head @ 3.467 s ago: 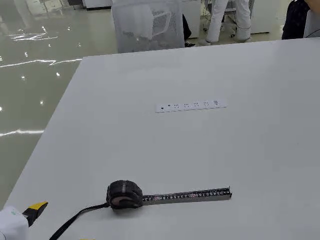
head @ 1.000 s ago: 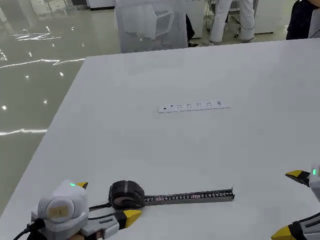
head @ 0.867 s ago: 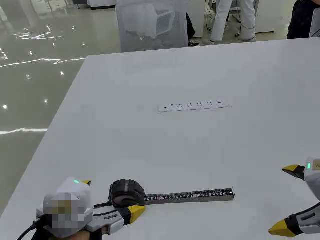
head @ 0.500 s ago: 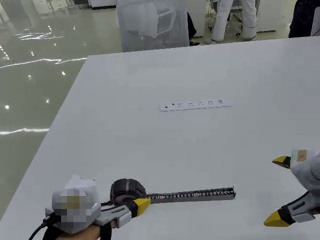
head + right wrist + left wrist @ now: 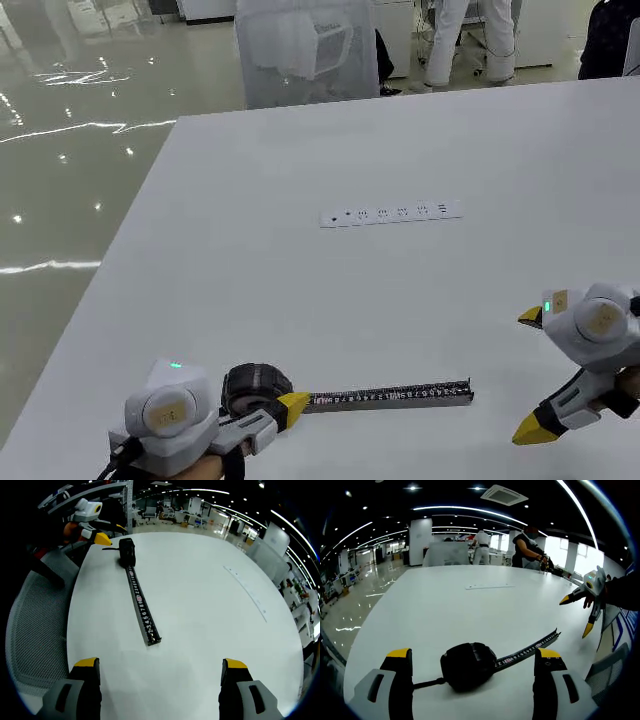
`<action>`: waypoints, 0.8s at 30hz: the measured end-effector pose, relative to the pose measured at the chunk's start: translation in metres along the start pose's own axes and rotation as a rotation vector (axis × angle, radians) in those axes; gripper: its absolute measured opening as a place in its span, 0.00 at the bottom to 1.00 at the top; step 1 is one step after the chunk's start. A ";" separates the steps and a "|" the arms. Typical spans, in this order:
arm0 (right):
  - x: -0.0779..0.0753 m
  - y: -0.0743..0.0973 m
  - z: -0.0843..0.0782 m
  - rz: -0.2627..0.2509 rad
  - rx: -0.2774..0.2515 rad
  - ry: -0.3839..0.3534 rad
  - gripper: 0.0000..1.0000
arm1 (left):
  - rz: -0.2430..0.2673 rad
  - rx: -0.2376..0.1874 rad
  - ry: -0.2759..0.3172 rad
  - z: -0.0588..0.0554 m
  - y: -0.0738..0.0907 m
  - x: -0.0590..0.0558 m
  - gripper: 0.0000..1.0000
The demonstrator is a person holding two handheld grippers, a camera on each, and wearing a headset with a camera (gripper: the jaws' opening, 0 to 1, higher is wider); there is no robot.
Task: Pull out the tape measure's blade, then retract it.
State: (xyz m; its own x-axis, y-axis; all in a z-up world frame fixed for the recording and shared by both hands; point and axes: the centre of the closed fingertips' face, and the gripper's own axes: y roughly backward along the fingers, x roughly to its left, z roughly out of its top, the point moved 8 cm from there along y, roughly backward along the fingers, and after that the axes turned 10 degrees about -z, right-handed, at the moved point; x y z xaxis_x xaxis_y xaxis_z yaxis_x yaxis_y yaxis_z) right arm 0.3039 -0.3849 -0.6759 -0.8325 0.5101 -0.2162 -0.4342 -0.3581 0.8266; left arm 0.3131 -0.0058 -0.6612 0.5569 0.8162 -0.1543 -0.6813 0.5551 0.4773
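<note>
A black tape measure case (image 5: pixel 256 387) lies near the table's front edge, its blade (image 5: pixel 390 396) drawn out flat to the right and ending in a hook (image 5: pixel 467 389). My left gripper (image 5: pixel 250 398) is open and straddles the case (image 5: pixel 468 665), one jaw on each side, apart from it. The case's black strap (image 5: pixel 425 683) trails back between the jaws. My right gripper (image 5: pixel 529 375) is open, hovering just right of the blade's end. In the right gripper view the blade (image 5: pixel 141 602) runs away from my right gripper (image 5: pixel 160 663) to the case (image 5: pixel 127 548).
A white power strip (image 5: pixel 390 213) lies flat at mid-table. A chair (image 5: pixel 305 50) covered in clear plastic stands at the table's far edge, with people beyond it. A grey mesh chair (image 5: pixel 35 630) sits at the near edge. The table edge (image 5: pixel 120 260) runs along the left.
Both grippers have come up into the head view. The left one slid forward around the case; the right one moved in toward the blade's end. The tape measure has stayed put.
</note>
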 end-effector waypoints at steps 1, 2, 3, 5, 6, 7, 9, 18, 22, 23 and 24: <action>0.000 -0.003 0.001 0.011 0.003 0.012 0.99 | -0.004 0.007 -0.004 -0.001 -0.002 -0.001 0.99; -0.001 -0.005 0.002 0.016 0.009 0.021 0.99 | 0.009 0.005 -0.024 -0.001 -0.002 0.000 0.99; -0.002 -0.009 0.002 0.025 0.017 0.033 0.99 | 0.035 -0.007 -0.045 0.000 -0.002 0.001 0.99; -0.002 -0.012 0.005 0.038 0.020 0.041 0.99 | 0.022 -0.002 -0.032 0.000 -0.003 -0.001 0.99; -0.001 -0.013 0.007 0.053 0.026 0.044 0.99 | 0.021 -0.002 -0.028 -0.001 -0.004 -0.001 0.99; -0.001 -0.015 0.008 0.058 0.030 0.045 0.98 | 0.021 -0.001 -0.026 -0.001 -0.004 -0.001 0.99; -0.003 -0.020 0.009 0.076 0.033 0.065 0.93 | 0.013 -0.012 -0.023 -0.001 -0.007 -0.003 0.99; -0.001 -0.038 0.024 0.136 0.057 0.166 0.88 | 0.011 -0.049 -0.033 -0.004 -0.016 -0.006 0.99; -0.003 -0.044 0.030 0.154 0.066 0.203 0.81 | 0.012 -0.046 -0.029 -0.005 -0.017 -0.006 0.99; -0.003 -0.046 0.032 0.154 0.074 0.209 0.80 | 0.012 -0.045 -0.030 -0.005 -0.018 -0.006 0.99; -0.004 -0.047 0.033 0.156 0.078 0.212 0.80 | 0.015 -0.045 -0.029 -0.005 -0.018 -0.006 0.99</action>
State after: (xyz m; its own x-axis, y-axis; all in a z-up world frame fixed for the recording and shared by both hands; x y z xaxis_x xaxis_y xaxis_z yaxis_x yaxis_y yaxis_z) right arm 0.3389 -0.3437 -0.6968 -0.9444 0.2751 -0.1803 -0.2739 -0.3542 0.8942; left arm 0.3194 -0.0196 -0.6734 0.5595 0.8198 -0.1218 -0.7102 0.5500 0.4394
